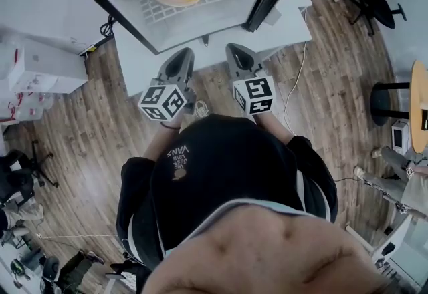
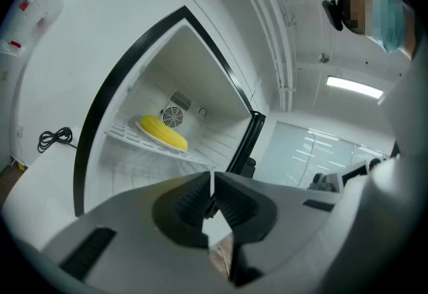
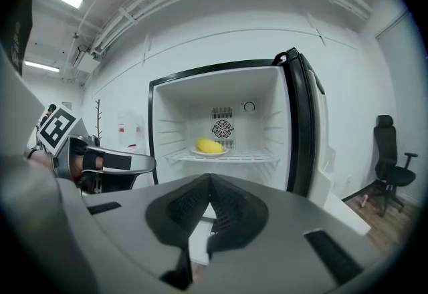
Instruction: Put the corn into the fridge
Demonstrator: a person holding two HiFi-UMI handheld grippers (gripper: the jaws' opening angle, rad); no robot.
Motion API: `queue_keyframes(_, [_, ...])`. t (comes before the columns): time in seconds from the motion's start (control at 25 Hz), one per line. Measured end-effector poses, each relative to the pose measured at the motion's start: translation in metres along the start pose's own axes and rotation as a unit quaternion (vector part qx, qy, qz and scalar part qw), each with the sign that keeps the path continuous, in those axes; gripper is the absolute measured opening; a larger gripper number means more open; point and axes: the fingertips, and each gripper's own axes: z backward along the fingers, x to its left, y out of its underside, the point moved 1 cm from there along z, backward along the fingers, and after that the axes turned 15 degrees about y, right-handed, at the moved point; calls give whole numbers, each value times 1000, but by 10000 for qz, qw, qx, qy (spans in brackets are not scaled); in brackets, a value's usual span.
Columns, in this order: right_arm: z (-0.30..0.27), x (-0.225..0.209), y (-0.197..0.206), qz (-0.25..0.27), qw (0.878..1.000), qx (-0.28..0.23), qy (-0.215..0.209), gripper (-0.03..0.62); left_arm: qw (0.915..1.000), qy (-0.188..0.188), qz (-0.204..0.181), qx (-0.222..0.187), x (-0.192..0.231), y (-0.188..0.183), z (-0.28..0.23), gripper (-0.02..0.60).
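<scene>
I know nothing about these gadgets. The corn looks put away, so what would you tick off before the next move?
1. Corn inside the fridge, on a plate on the wire shelf: ok.
2. Left gripper jaws together, nothing between them: ok.
3. Right gripper jaws together, nothing between them: ok.
4. Fridge door shut: not ok, it stands open.
5. Both grippers outside the fridge opening: ok.
6. Plate sitting steady on the shelf: cannot tell.

Clothing: black top (image 1: pixel 227 179), long sleeves, white logo print (image 1: pixel 178 156) on it. Ahead of the top: left gripper (image 1: pixel 182 53), right gripper (image 1: pixel 234 49); grey shells, dark ribbed pads (image 3: pixel 231 209), black-and-white marker cubes (image 1: pixel 162 101).
</scene>
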Motion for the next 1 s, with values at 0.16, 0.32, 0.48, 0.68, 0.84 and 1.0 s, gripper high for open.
queue_keyframes(0.16, [9,0,4,37,10000,9,-18,12,10000,-27,-13,-16,-8,5,4,29])
queue_keyframes(0.32, [16,-1,6,71,10000,26,-42,12,10000,-62,-21,-35,-15,8,8,29])
queue_keyframes(0.48, [20,0,7,106,9999,31,-68,12,9999,-82,-38,-62,-20,9,10,29])
queue_keyframes(0.68, [22,2,7,144,9998,13,-110,12,9999,-118,-45,-62,-23,10,15,29])
queue_keyframes(0.84, [24,4,8,214,9997,31,-125,12,9999,-126,-66,-59,-25,10,16,29])
queue_keyframes(1.0, [23,5,9,262,9996,61,-126,12,9998,-136,-97,-71,-25,8,17,29])
